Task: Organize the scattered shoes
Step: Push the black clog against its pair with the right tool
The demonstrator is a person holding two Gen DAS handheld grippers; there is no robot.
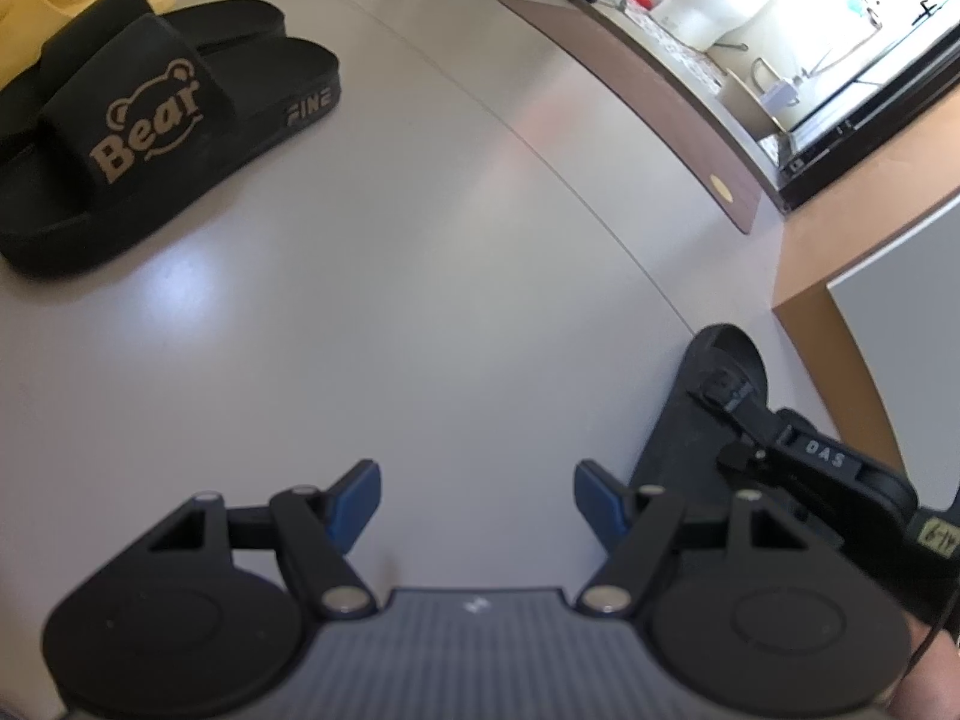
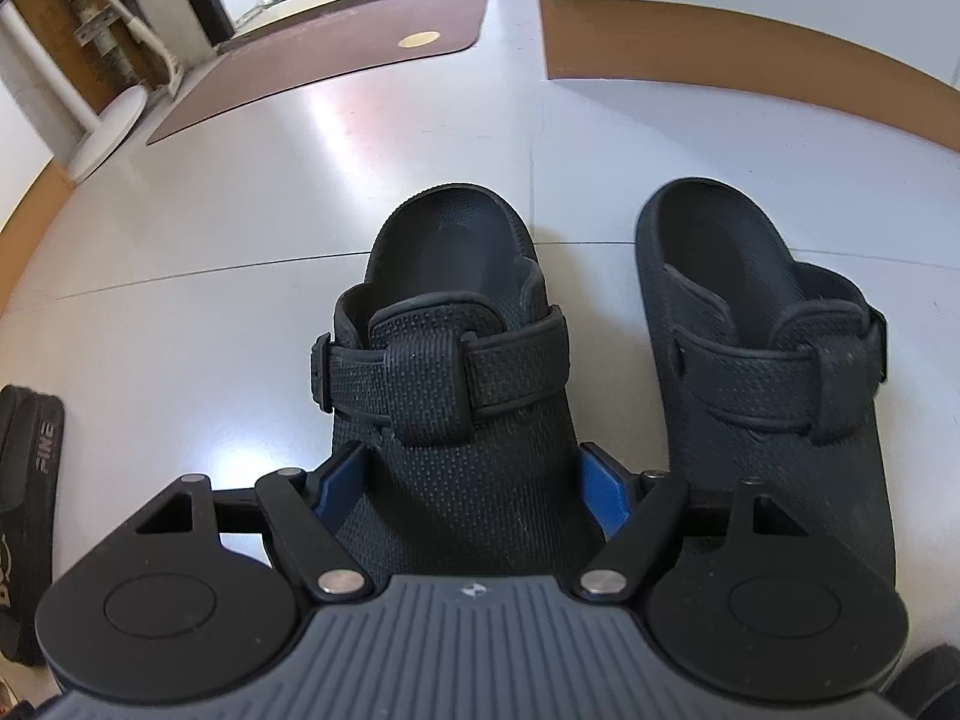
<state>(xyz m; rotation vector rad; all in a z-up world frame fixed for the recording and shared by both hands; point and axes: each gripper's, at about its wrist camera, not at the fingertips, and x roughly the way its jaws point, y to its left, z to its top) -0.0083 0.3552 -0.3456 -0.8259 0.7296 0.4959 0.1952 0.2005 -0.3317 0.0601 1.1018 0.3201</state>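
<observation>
With heel pointing away, dark clog (image 2: pixel 462 396) lies lengthwise.

Two clogs (image 2: pixel 456 372) (image 2: pixel 774 360) side by side

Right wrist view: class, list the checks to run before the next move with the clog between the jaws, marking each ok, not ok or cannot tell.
1. Near clog sits between the right gripper jaws: ok.
2. Pads meet both its sides: ok.
3. Second clog stands apart from the near clog: ok.
4. Left gripper open and empty: ok.
5. Near clog lifted off the floor: cannot tell.
</observation>
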